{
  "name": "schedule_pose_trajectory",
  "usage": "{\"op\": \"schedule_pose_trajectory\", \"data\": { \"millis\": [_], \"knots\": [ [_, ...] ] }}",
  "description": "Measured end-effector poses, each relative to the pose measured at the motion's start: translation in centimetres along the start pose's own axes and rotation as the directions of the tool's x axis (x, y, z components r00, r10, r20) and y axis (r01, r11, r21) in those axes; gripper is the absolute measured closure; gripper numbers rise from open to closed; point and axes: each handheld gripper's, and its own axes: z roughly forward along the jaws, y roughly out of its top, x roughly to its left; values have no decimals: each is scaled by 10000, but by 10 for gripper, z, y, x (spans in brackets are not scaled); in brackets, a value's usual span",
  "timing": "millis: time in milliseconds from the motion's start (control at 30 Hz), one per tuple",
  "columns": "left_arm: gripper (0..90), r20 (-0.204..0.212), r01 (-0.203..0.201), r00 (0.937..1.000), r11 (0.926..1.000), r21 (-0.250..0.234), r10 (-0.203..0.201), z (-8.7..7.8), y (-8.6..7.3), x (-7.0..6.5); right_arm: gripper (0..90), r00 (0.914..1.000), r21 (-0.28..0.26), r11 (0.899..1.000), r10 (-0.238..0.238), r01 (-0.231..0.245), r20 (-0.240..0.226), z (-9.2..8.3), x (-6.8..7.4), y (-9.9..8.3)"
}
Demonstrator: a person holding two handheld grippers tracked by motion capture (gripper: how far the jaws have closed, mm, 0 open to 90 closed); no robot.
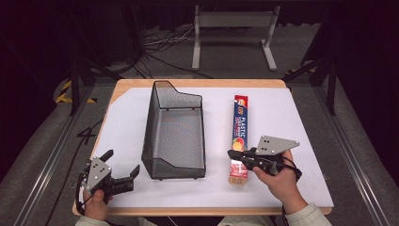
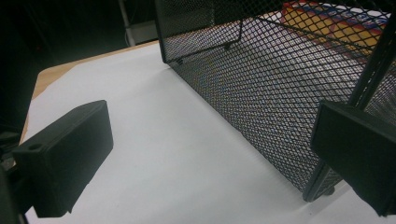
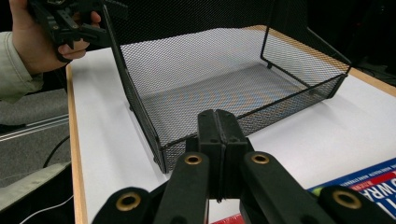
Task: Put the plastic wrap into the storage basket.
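Hovering over the near end of the plastic wrap box, the right gripper has its fingers pressed together with nothing between them, their tips pointing toward the wire mesh basket. The box lies flat on the white worktop directly beneath and just behind those fingers, its long side running away from the person, beside the basket's right wall but apart from it. Being a long, slim cardboard carton, it is probably light and stiff along its length, though the thin walls would likely dent under a hard squeeze and the printed surface looks smooth; a hold across the narrow width near the middle seems best, so it does not tip. Farther off, past the basket, the left gripper rests near the worktop's near-left corner with its fingers spread wide apart, empty, facing the basket's near corner.
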Motion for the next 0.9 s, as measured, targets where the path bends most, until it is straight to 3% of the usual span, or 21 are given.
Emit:
{"op": "schedule_pose_trajectory", "data": {
  "millis": [200, 467, 600, 900],
  "knots": [
    [0, 37, -15, 10000, 10000, -16, 15, 0, 1, -1, 900, 10000, 520, 9986, -50, 54, -74, 13, 1, -8],
    [1, 23, -24, 10000, 10000, -17, 24, 0, 1, 0, 900, 10000, 1471, 9891, 8, -6, -12, 28, 2, -18],
    [0, 32, -15, 10000, 10000, -4, 15, 0, 0, 0, 900, 9999, 2035, 9790, 134, -134, 11, 34, 2, -21],
    [1, 17, -23, 10000, 10000, -4, 23, 0, 0, 0, 900, 9998, 2728, 9619, 203, -175, -75, 43, 4, -27]
  ]
}}
